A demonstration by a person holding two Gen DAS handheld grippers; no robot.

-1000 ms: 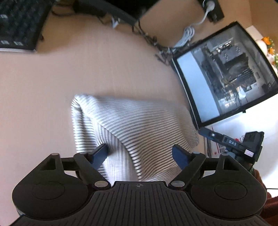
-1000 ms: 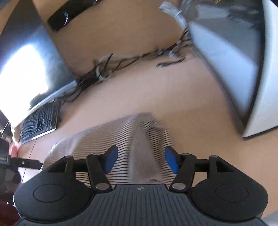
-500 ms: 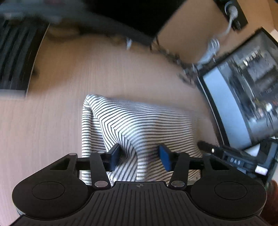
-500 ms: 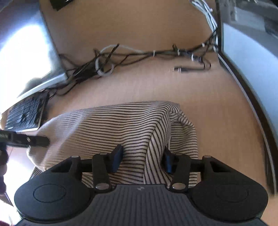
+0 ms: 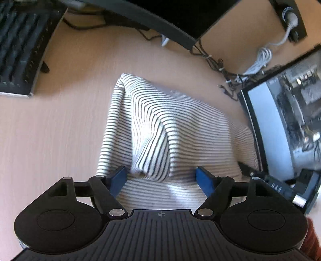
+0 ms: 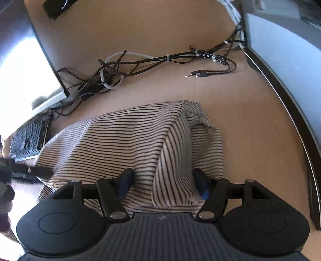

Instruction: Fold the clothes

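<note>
A folded black-and-white striped garment (image 5: pixel 170 128) lies on the light wooden desk (image 5: pixel 50 144). My left gripper (image 5: pixel 162 178) is open, its blue fingers astride the near left corner fold, cloth between them but not pinched. My right gripper (image 6: pixel 162 183) is open too, fingers on either side of the near right corner fold of the garment (image 6: pixel 124 140). The right gripper shows at the right edge of the left wrist view (image 5: pixel 280 186), and the left gripper at the left edge of the right wrist view (image 6: pixel 24 170).
A black keyboard (image 5: pixel 20 46) lies far left. A monitor base (image 5: pixel 144 16) and tangled cables (image 6: pixel 140 66) sit behind the garment. A glass-sided computer case (image 5: pixel 291 120) stands close on the right. A bright monitor (image 6: pixel 22 66) stands at the left of the right wrist view.
Both grippers had closed in on the garment's near folds half a second ago; their fingers have now spread wide apart, and the cloth lies settled on the desk.
</note>
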